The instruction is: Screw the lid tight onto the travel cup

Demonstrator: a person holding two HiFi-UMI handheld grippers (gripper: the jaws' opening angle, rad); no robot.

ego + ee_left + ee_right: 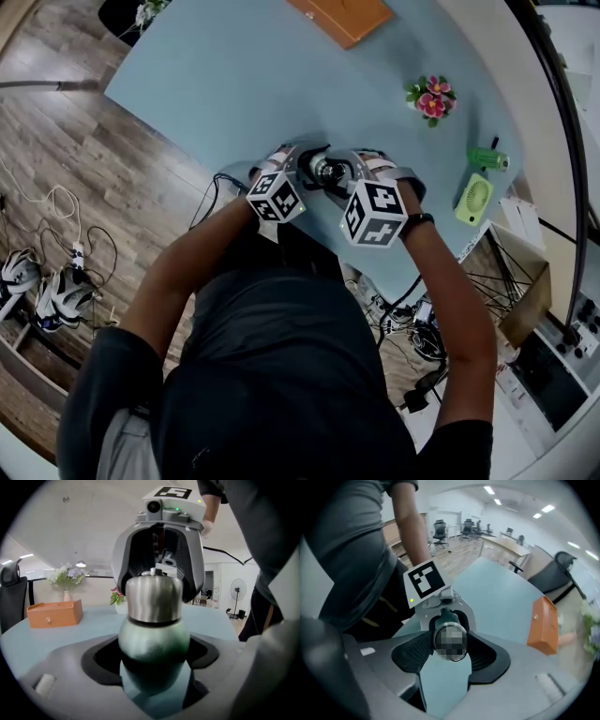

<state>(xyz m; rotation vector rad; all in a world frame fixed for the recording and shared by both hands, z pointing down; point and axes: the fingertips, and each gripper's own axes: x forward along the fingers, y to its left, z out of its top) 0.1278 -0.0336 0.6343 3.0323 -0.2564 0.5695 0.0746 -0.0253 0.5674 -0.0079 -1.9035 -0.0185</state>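
Observation:
The travel cup stands at the near edge of the pale blue table (281, 84), with a green body (153, 641) and a steel lid (153, 597) on top. My left gripper (154, 667) comes in from the side and is shut on the green body. My right gripper (450, 654) points steeply down over the cup, its dark pads (417, 651) against both sides of the lid (450, 641). In the head view both grippers meet around the cup (328, 172), the left gripper (309, 167) on the left, the right gripper (342, 178) on the right. The cup's base is hidden.
An orange box (342, 17) lies at the table's far edge. A small flower pot (431, 97), a green cylinder (487, 157) and a green hand fan (473, 199) sit toward the right edge. Cables and gear lie on the wooden floor (56, 281).

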